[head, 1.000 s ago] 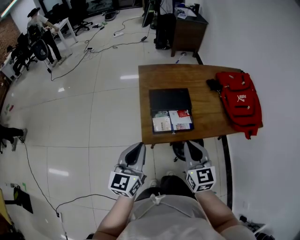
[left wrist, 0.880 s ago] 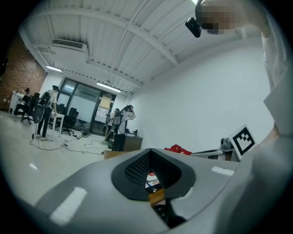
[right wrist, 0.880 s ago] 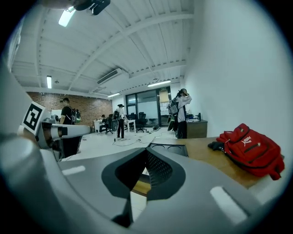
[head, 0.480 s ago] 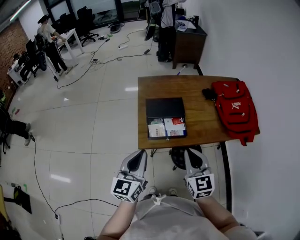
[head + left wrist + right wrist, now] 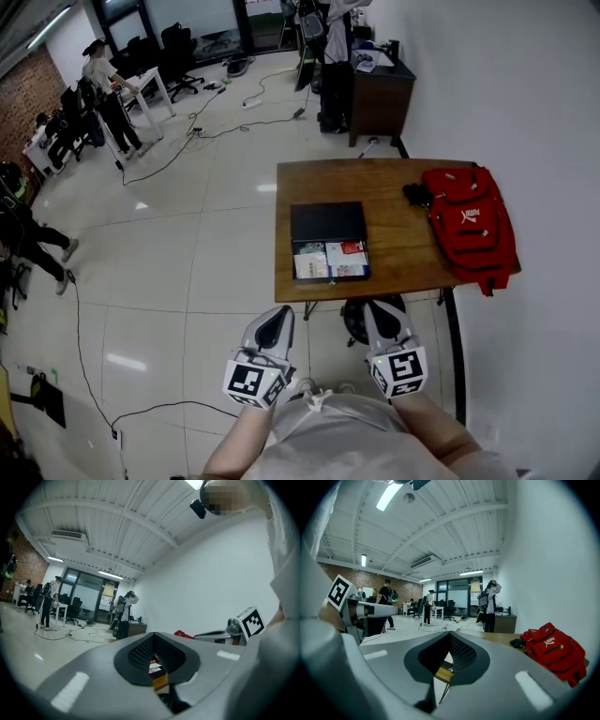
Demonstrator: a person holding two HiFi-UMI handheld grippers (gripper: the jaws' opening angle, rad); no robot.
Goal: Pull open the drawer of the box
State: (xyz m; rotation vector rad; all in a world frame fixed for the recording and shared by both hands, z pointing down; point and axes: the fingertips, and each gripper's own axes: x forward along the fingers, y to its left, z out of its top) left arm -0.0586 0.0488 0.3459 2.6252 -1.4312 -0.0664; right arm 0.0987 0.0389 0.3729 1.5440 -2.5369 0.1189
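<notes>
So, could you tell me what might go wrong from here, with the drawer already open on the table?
1. The open drawer of the box reaches close to the near edge of the table; a further pull might slide it out and spill its contents.
2. A cable loops across the floor on the person's left; a step that way could catch it.

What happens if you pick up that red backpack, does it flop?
Probably floppy: the red backpack is soft fabric, drooping past the table edge. It looks fairly flat, so maybe light; its inside is hidden. Pushed, it would likely slide, not roll.
</notes>
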